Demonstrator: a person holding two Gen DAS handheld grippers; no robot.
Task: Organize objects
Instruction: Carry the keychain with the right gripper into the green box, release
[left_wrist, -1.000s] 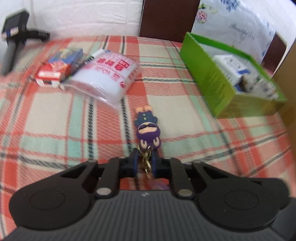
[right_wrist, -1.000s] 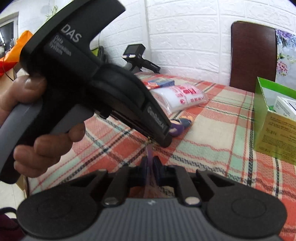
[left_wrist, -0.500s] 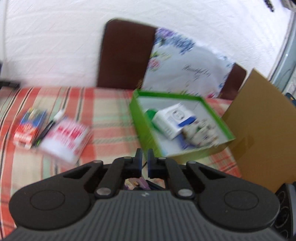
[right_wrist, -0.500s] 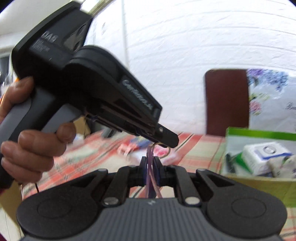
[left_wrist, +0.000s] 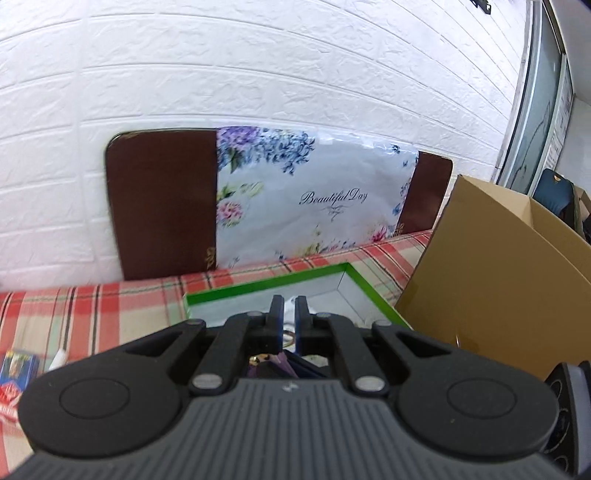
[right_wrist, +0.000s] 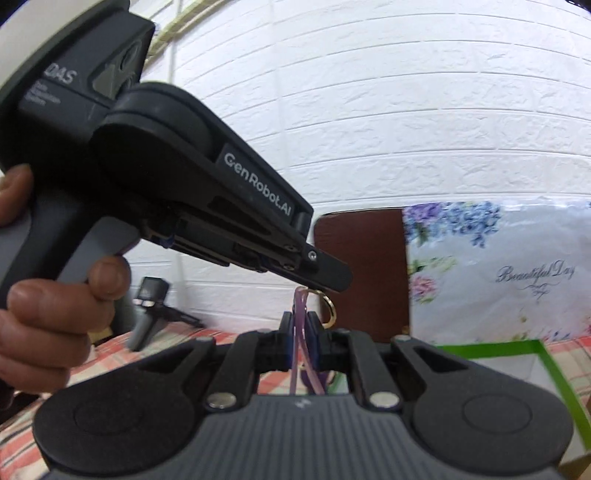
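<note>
Both my grippers clamped on the keychain: left gripper (right_wrist: 328, 282) on its gold ring (right_wrist: 330, 307), right gripper (right_wrist: 300, 334) on the pink strap (right_wrist: 299, 325). Green box (left_wrist: 266, 286) just ahead & below. Carry w/ both level, release once charm hangs inside.

left gripper (right_wrist: 332, 278): black, "GenRobot.AI" in white, grey handle | right gripper (right_wrist: 300, 334): black linkages, silver pivot pins

Both hand-held grippers pinch the keychain: right (right_wrist: 298, 334) its pink strap (right_wrist: 297, 317), left (right_wrist: 325, 282) its gold ring (right_wrist: 330, 308).
</note>
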